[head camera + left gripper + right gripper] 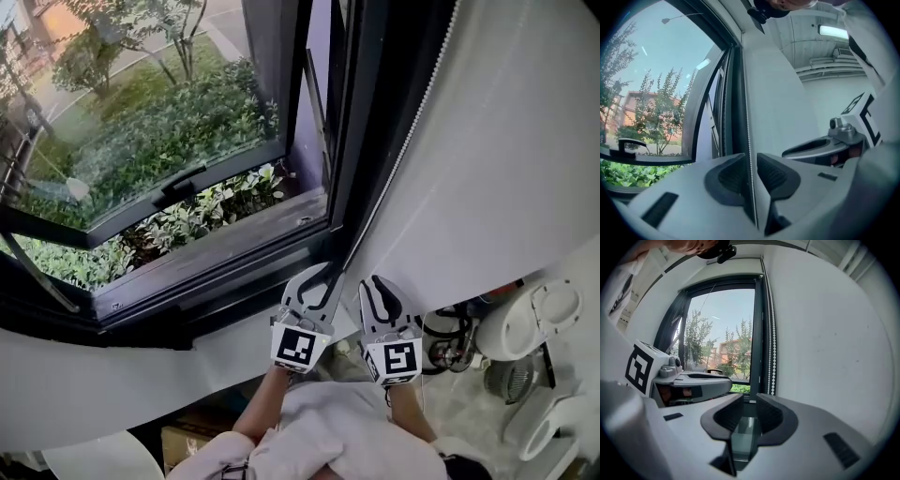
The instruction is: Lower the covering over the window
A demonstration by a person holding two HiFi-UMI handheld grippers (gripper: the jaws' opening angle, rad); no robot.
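Note:
A white bead chain point(394, 169) hangs along the right side of the dark window frame point(342, 141), against the white wall point(506, 150). My left gripper point(317, 279) is at the chain's lower end. In the left gripper view one strand of the chain point(746, 103) runs down between the jaws of the left gripper point(749, 159), which stand a little apart, wider than the chain. My right gripper point(380, 286) is just to its right, open and empty. The right gripper view shows the right gripper point(746, 404) and two chain strands point(771, 333) beyond it. No covering hangs over the glass point(141, 112).
The window sash is swung open, with a black handle point(183, 183), shrubs and trees outside. A white ledge point(94, 384) runs below the frame. White appliances point(534, 319) and cables point(450, 342) stand on the floor at the lower right. A person's light sleeves point(328, 441) show at the bottom.

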